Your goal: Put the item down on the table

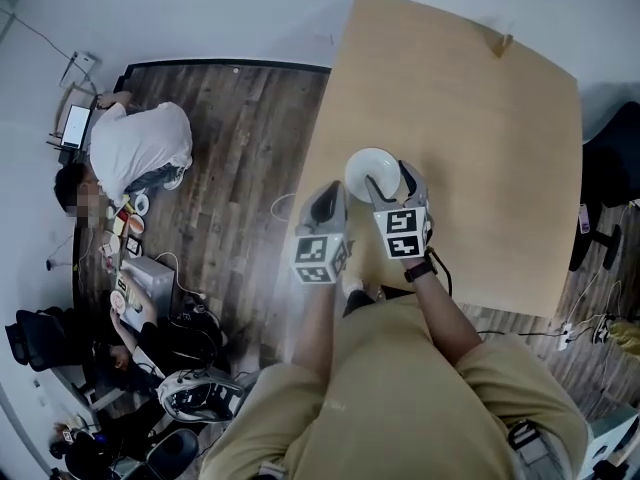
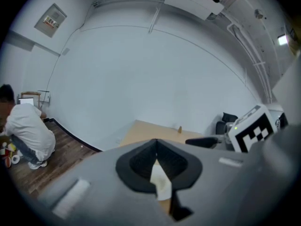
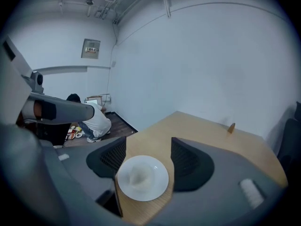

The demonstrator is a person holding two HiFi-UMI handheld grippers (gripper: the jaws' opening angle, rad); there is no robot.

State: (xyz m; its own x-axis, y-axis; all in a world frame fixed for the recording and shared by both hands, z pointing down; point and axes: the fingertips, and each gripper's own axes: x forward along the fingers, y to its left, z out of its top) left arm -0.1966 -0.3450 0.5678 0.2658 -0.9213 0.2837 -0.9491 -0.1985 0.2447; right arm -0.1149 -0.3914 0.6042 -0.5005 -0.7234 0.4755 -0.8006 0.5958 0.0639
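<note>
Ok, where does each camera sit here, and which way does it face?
Head view: on the person's head, facing steeply down at the table and plate; shows torso, forearms, left gripper and right gripper.
Left gripper view: on the left gripper, facing along its jaws toward the far wall; jaws closed on a white sliver, apparently the plate's rim.
Right gripper view: on the right gripper, facing down-forward over the plate between its open jaws.
Shared: both gripper views catch the table's far edge and the crouching person.
</note>
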